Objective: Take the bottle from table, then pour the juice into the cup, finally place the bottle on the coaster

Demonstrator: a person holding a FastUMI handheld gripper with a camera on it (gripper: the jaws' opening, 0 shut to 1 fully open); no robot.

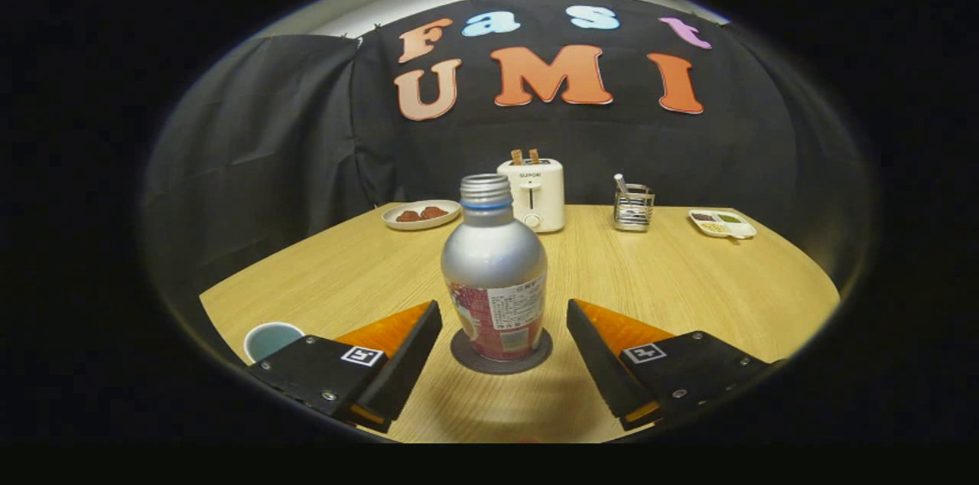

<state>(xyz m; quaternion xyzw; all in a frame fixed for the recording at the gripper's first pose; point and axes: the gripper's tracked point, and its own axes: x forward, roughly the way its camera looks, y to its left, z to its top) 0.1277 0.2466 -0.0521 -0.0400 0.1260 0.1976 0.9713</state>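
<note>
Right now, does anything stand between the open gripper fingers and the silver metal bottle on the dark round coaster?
Nothing visible does. The silver metal bottle stands upright on the dark round coaster, just ahead of the open gripper, untouched by either finger.

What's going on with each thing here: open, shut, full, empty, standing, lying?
bottle: upright on the coaster, cap off, between the open fingers, untouched.
coaster: flat under the bottle.
cup: upright beside one finger; contents unclear.
toaster: upright, two slices sticking up.
plate: holds brown food.
gripper: open.
</note>
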